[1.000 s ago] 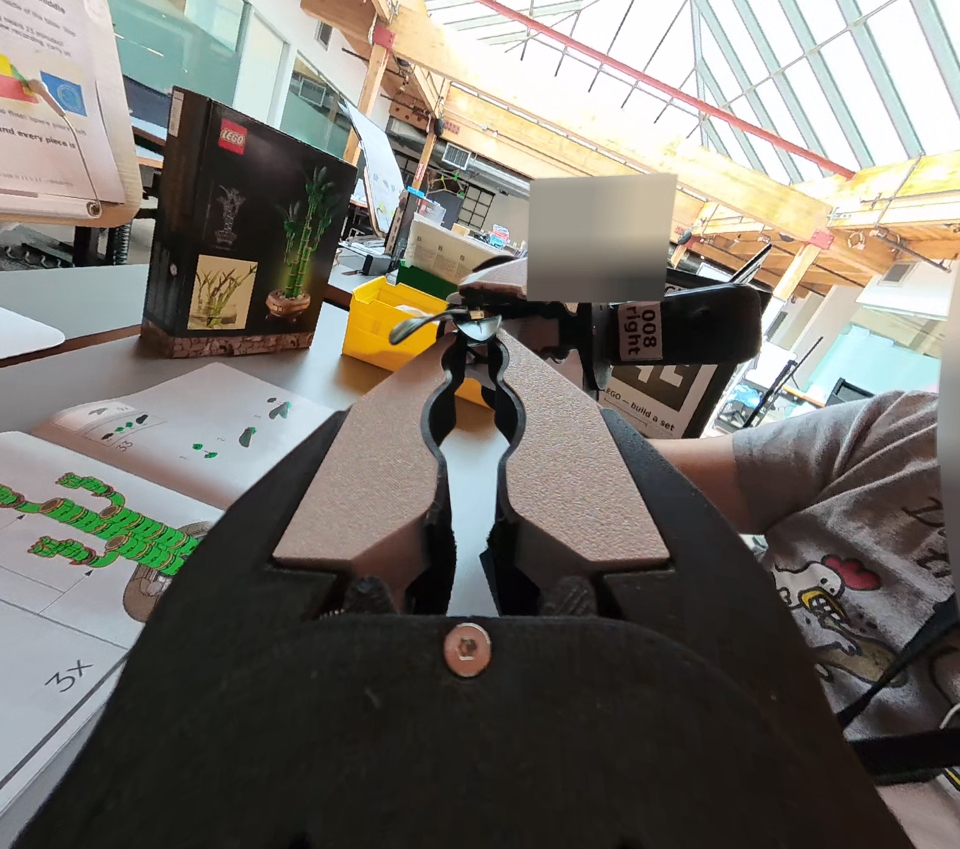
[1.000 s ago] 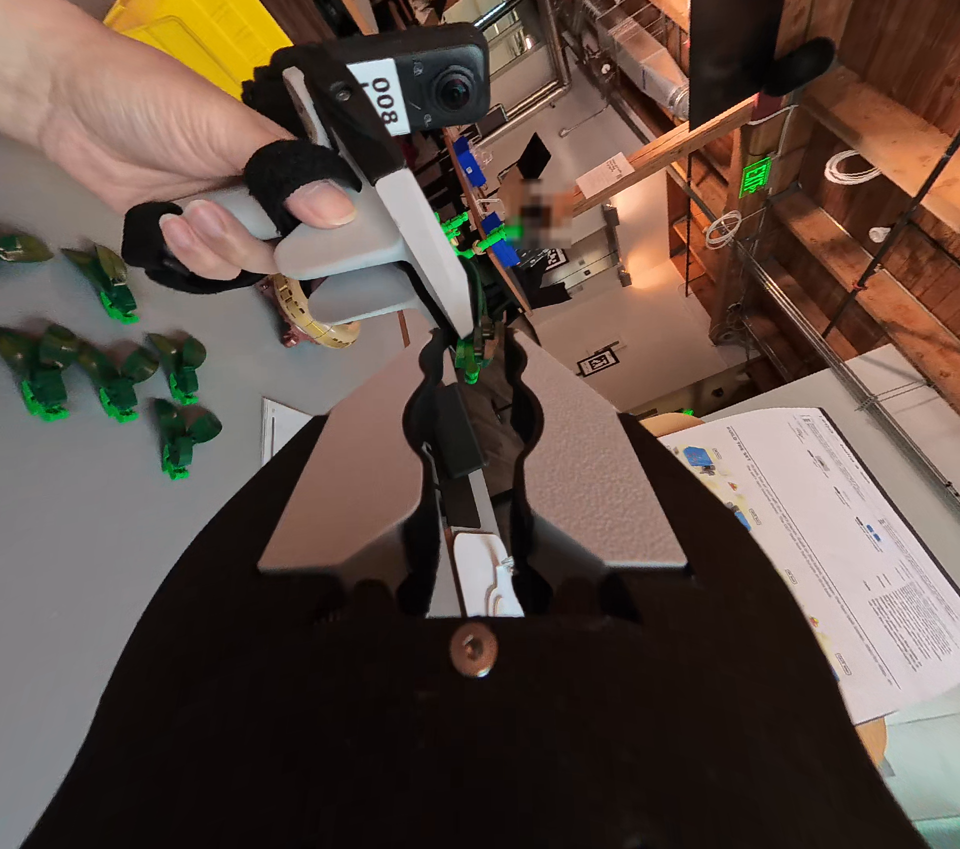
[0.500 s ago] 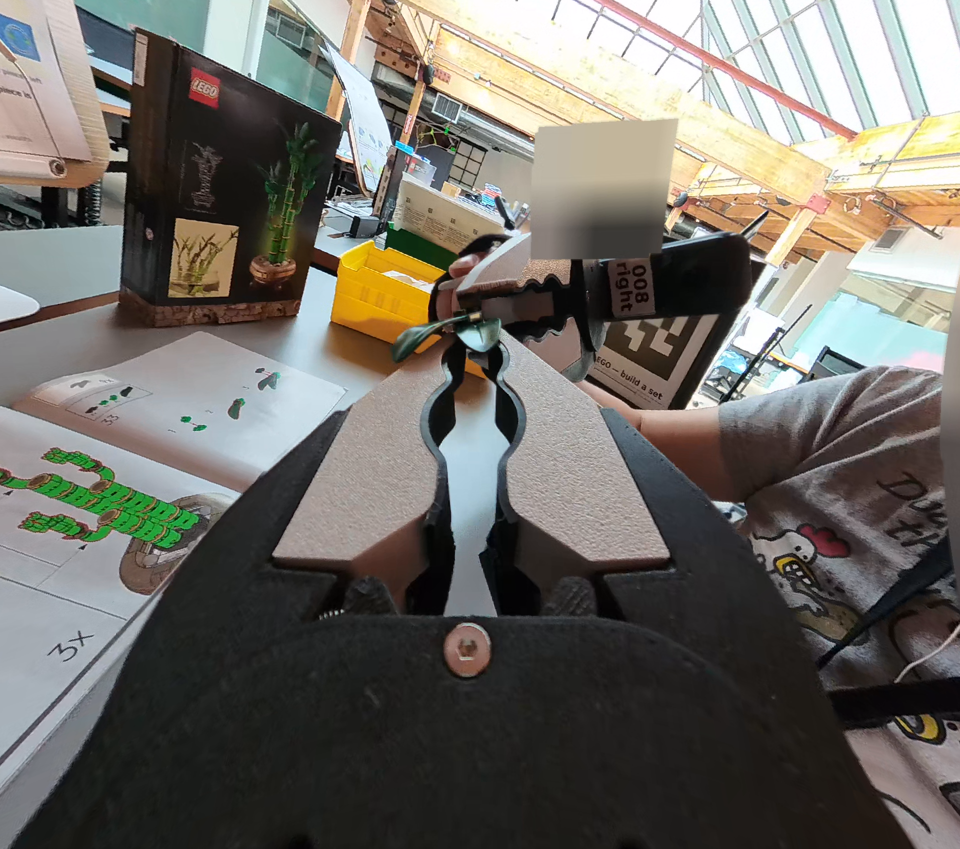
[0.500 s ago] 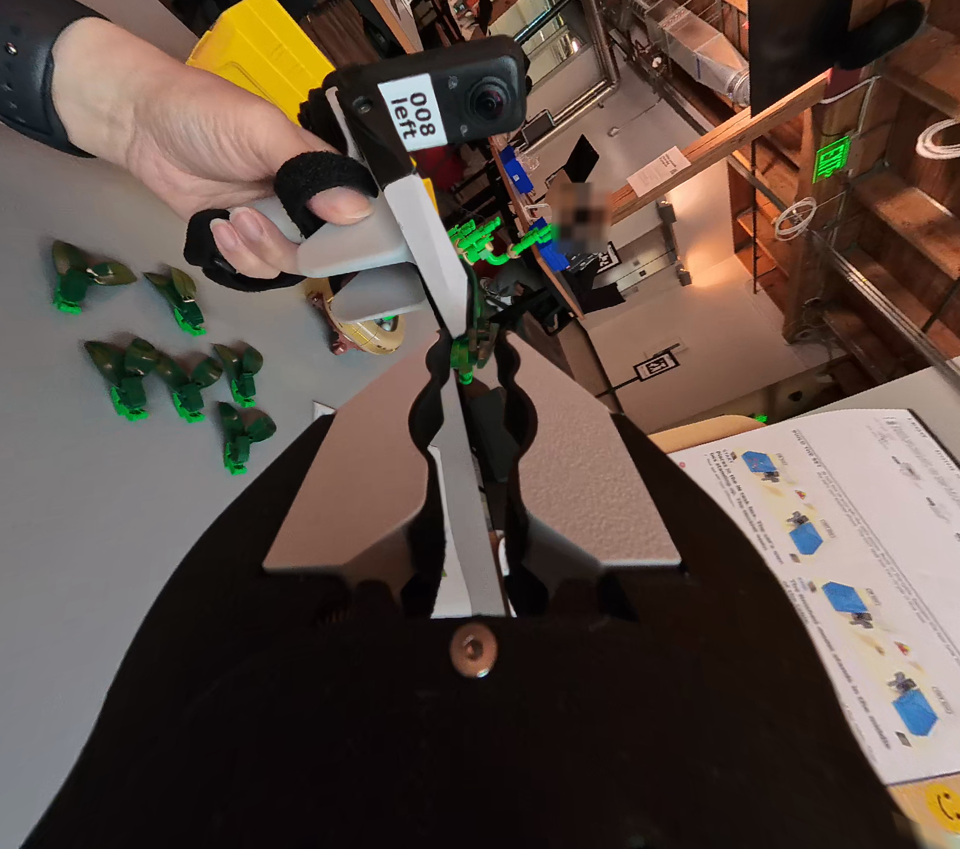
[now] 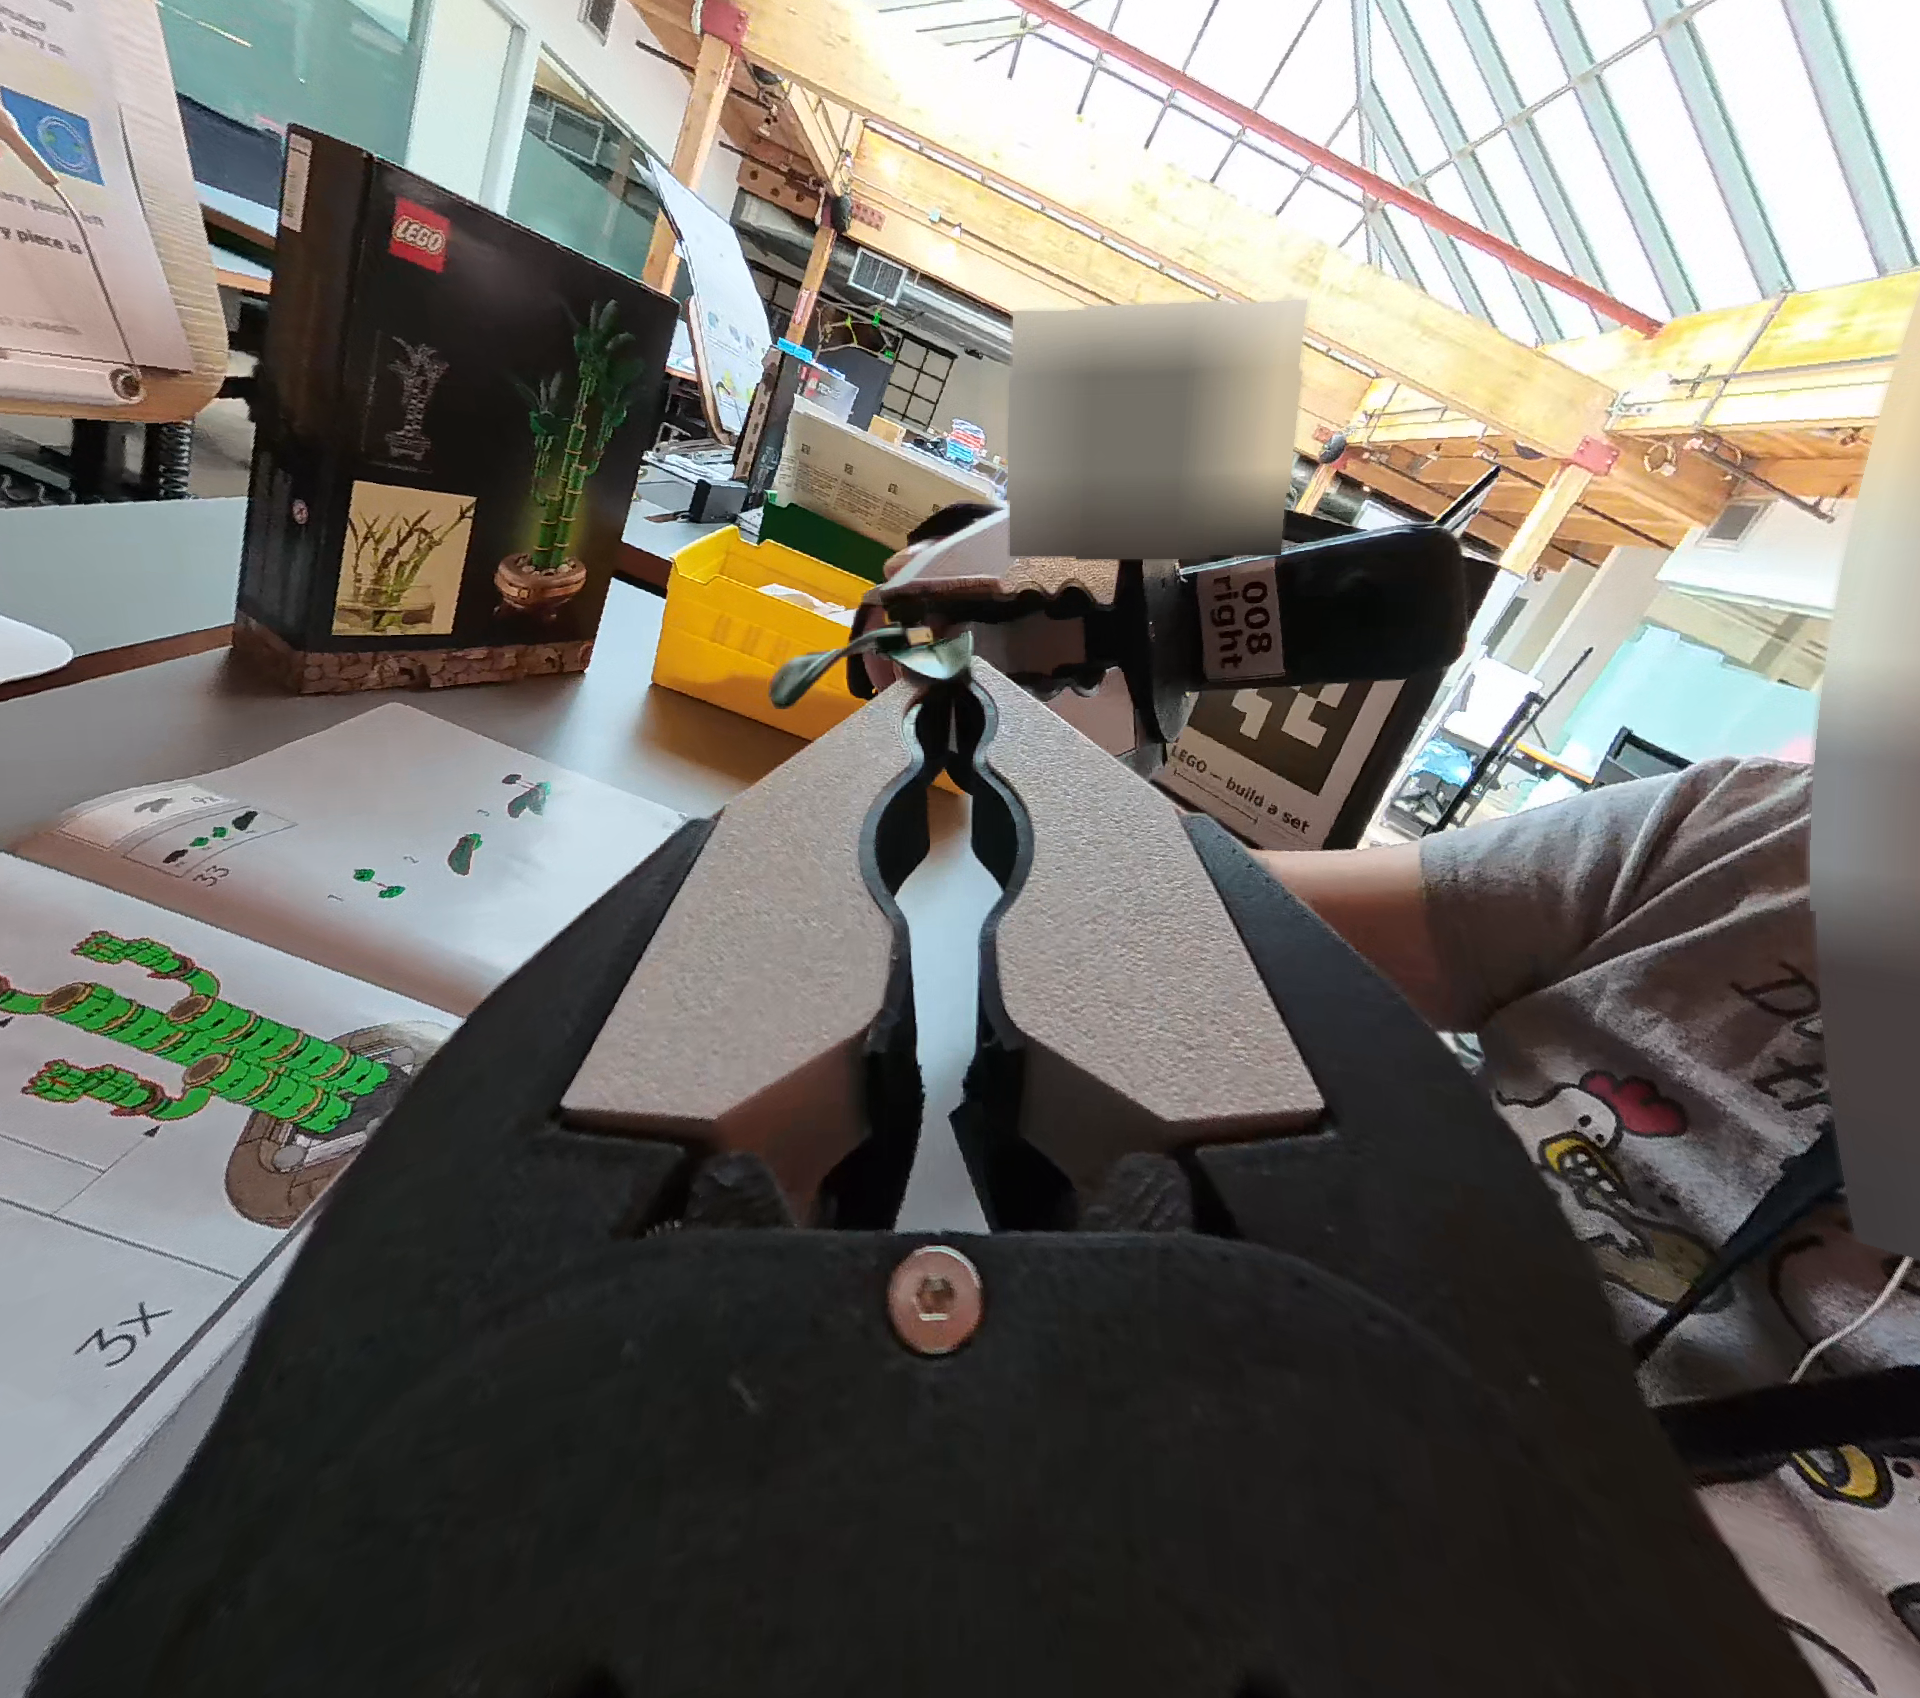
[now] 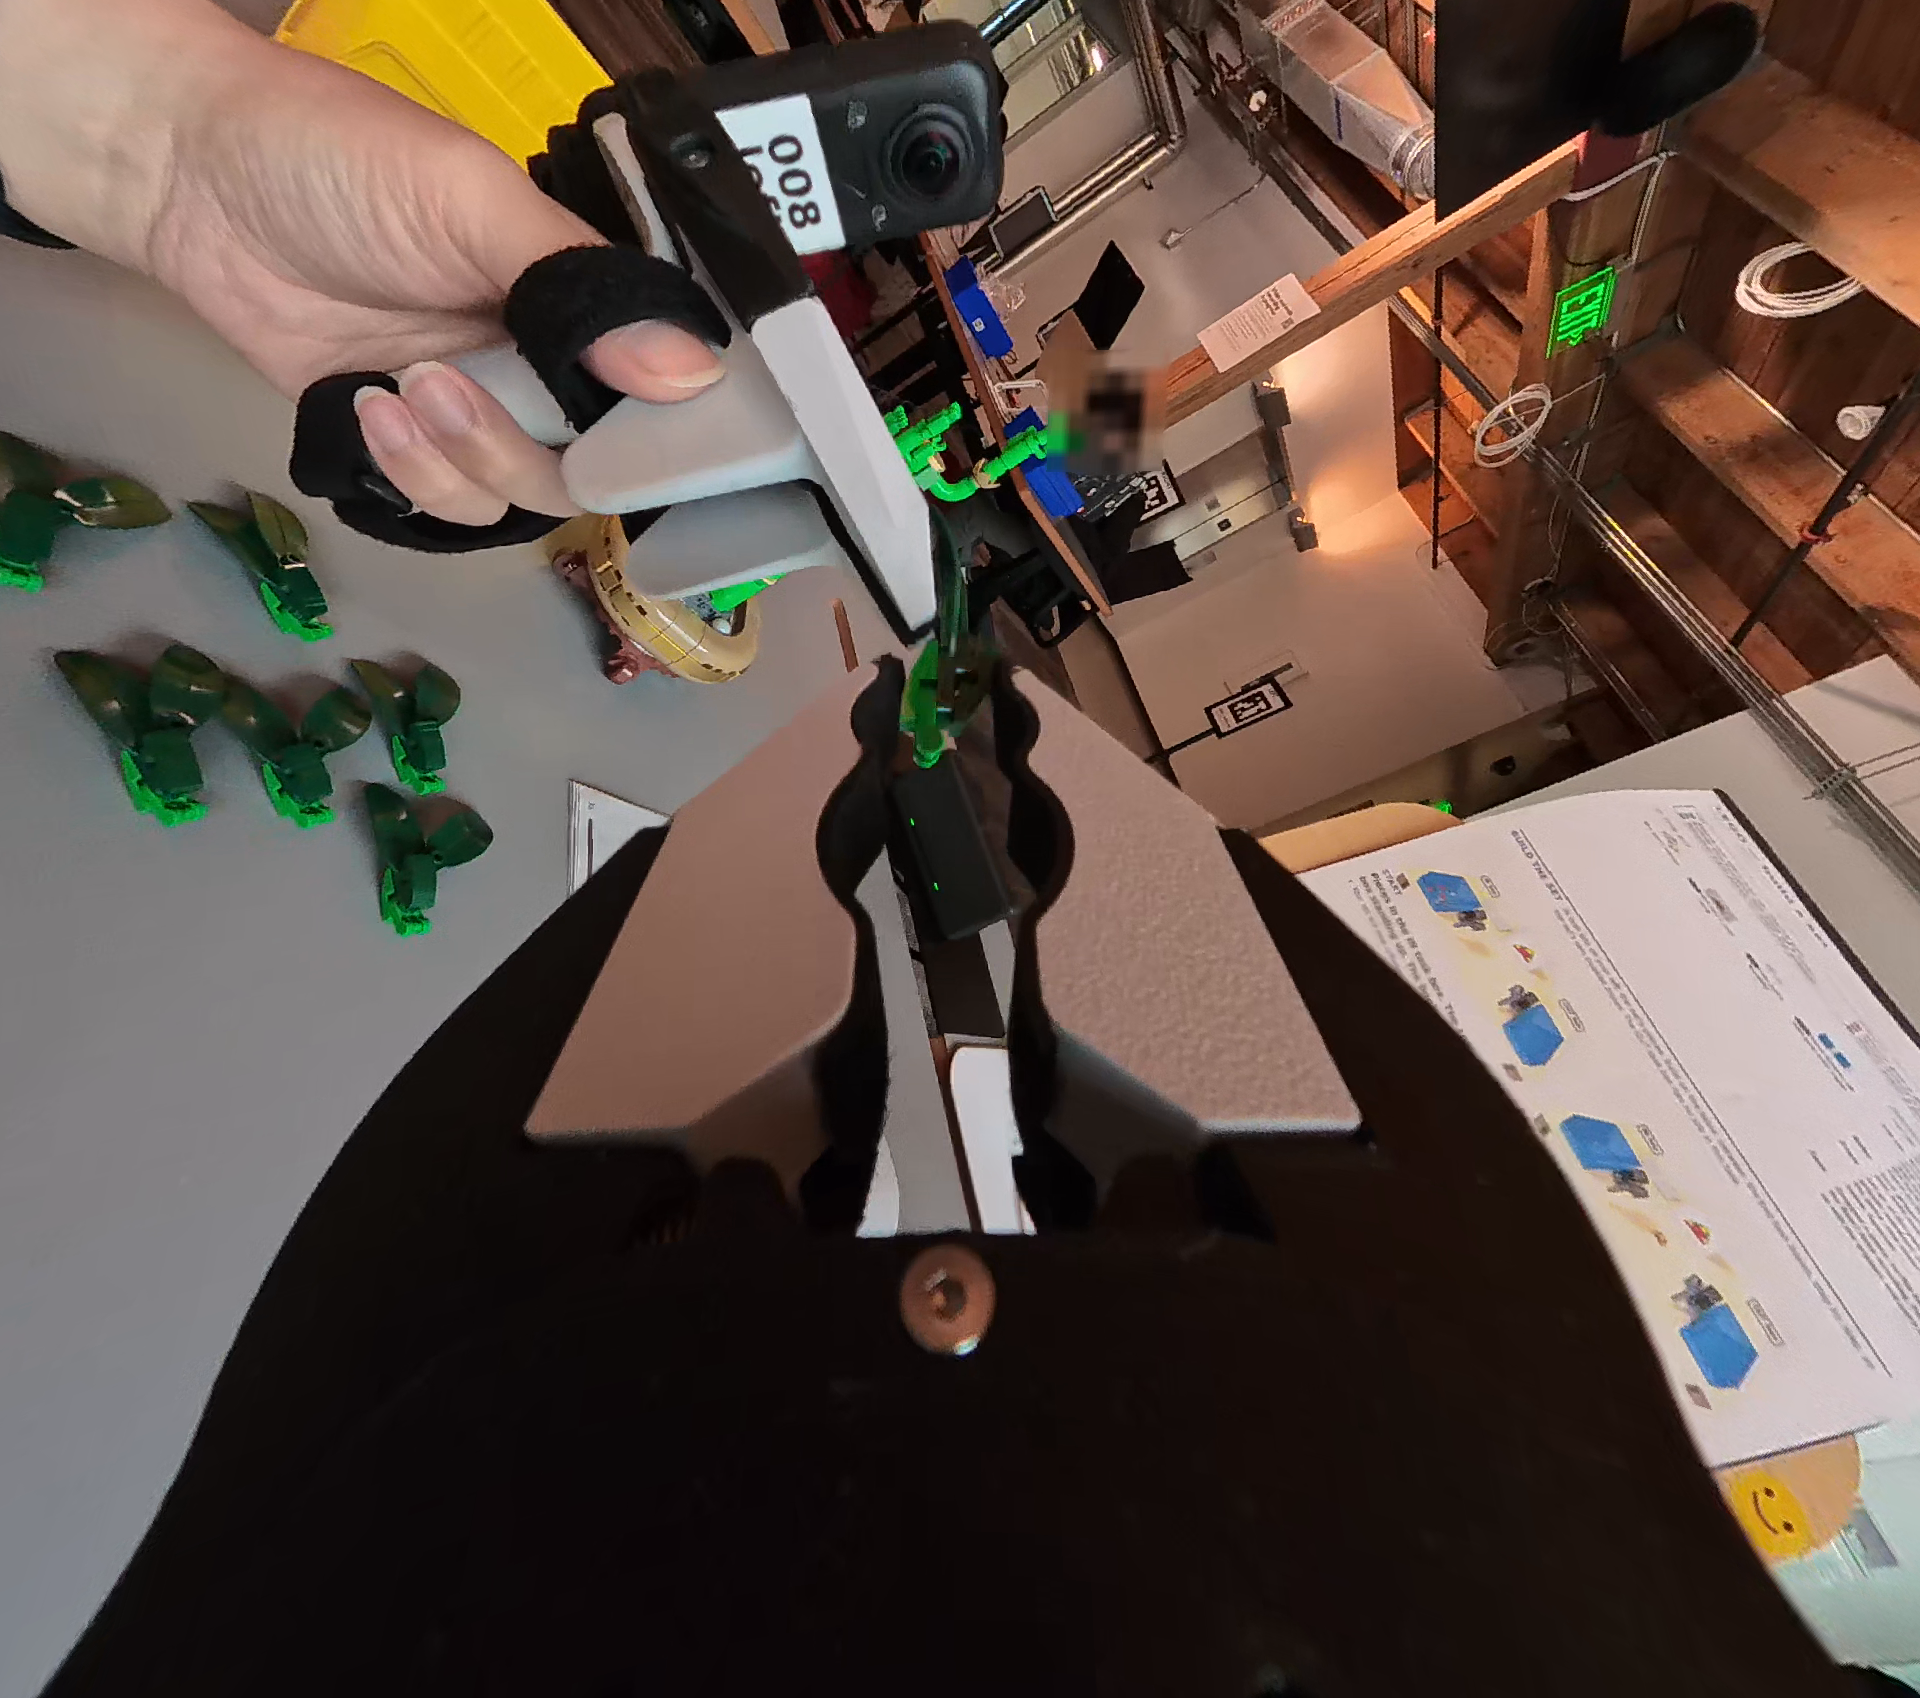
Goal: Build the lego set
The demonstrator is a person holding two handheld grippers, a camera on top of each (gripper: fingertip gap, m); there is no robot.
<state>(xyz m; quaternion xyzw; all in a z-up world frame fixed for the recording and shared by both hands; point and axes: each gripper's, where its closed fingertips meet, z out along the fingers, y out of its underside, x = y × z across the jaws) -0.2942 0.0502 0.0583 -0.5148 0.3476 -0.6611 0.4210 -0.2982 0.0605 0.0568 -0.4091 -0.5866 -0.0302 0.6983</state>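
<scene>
My left gripper (image 5: 943,698) is shut, and a dark green leaf piece (image 5: 821,674) sticks out to the left of its tips. My right gripper (image 6: 940,692) is shut on the same green leaf piece (image 6: 935,677). The two grippers meet tip to tip in the air above the grey table (image 6: 208,1025). The right gripper also shows in the left wrist view (image 5: 987,609), and the left one in the right wrist view (image 6: 914,609). Behind the left gripper stands the bamboo model, with a gold-rimmed pot (image 6: 665,630) and bright green stalks (image 6: 935,443), partly hidden.
Several loose green leaf assemblies (image 6: 291,744) lie on the table. The open instruction booklet (image 5: 208,973), the set's box (image 5: 436,443) and a yellow bin (image 5: 748,640) sit ahead of the left gripper. A printed sheet (image 6: 1662,1077) lies beside the right gripper. A person's arm and shirt (image 5: 1610,973) are at the right. Only a small space, under 4 cm, lies between the two pairs of fingers.
Both grippers have stayed shut, tip to tip on the leaf piece. The pair has shifted and tilted a little, and the left gripper now looms larger in the right wrist view.
</scene>
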